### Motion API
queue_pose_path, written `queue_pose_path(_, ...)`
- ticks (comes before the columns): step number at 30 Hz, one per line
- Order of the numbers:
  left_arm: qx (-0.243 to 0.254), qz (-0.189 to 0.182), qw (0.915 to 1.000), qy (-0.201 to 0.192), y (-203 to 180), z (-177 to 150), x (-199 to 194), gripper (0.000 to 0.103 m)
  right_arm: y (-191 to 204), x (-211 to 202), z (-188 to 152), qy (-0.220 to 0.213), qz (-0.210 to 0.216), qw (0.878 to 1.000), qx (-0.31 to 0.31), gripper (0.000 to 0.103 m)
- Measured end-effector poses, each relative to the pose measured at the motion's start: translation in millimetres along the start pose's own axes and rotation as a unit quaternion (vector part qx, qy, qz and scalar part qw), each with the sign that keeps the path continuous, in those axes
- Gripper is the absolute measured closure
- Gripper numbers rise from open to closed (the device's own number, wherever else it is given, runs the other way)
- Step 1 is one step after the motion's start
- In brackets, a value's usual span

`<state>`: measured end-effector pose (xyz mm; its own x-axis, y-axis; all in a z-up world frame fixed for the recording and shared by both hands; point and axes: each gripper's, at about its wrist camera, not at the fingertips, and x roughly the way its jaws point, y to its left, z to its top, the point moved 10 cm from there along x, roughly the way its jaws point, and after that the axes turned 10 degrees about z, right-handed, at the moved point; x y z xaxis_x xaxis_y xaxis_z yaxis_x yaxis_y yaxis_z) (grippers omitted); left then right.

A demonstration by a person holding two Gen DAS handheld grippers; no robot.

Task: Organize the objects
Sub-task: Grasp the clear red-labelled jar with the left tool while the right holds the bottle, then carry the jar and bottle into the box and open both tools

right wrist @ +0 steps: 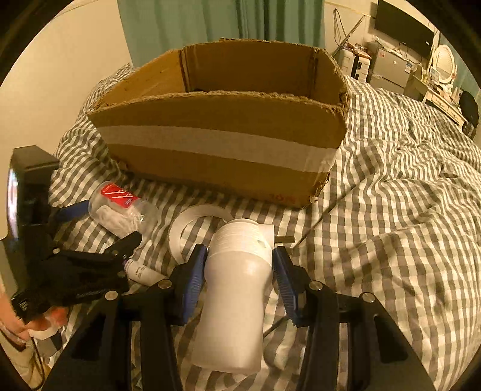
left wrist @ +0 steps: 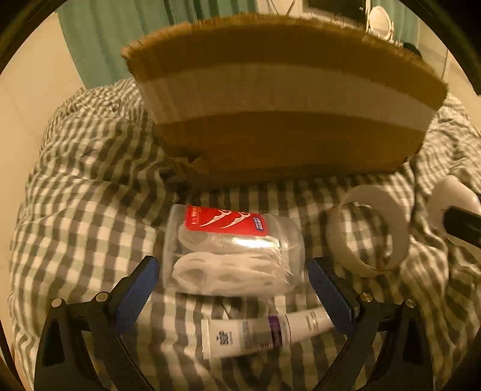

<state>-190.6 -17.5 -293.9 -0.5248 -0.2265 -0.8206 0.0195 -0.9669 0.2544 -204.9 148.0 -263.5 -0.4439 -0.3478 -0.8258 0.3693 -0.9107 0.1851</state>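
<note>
A clear jar of floss picks [left wrist: 233, 251] with a red label lies on its side on the checked bedspread, in front of an open cardboard box [left wrist: 282, 99]. My left gripper [left wrist: 233, 276] is open, its blue pads on either side of the jar's near end. A white tube [left wrist: 264, 334] lies just under it. In the right wrist view my right gripper [right wrist: 239, 281] is shut on a white hair dryer [right wrist: 237, 297], held before the box [right wrist: 222, 144]. The jar [right wrist: 120, 210] and the left gripper [right wrist: 99, 237] show at the left.
A white tape roll [left wrist: 371, 231] lies right of the jar; it also shows in the right wrist view [right wrist: 192, 228]. The checked bedspread [right wrist: 390, 210] stretches to the right. Furniture, a mirror [right wrist: 443, 64] and a screen stand far right. A green curtain [right wrist: 210, 21] hangs behind the box.
</note>
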Motion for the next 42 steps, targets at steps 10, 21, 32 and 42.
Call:
queue_pose_path(10,0.004,0.019,0.9997,0.016,-6.1,8.7,25.1,0.009,-7.0,15.8,-10.3,0.014,0.004,1.0,0.005,0.058)
queue_pose_path(21,0.011,-0.013,0.9997,-0.016,-10.4,2.3,-23.7,0.01,-6.7,-0.5,-12.8,-0.002,-0.01,1.0,0.01,0.058)
queue_pose_path(32,-0.002,-0.072,0.9957,-0.059,-2.9,-14.1,-103.6,0.01,24.7,-49.4,-1.5,-0.045,-0.023,0.999,-0.012,0.058)
queue_pose_path(42,-0.001,-0.068,0.9931,-0.096,-2.8,-5.2,-139.8,0.01,50.1,-88.8,14.6,-0.085,-0.013,0.996,-0.03,0.058)
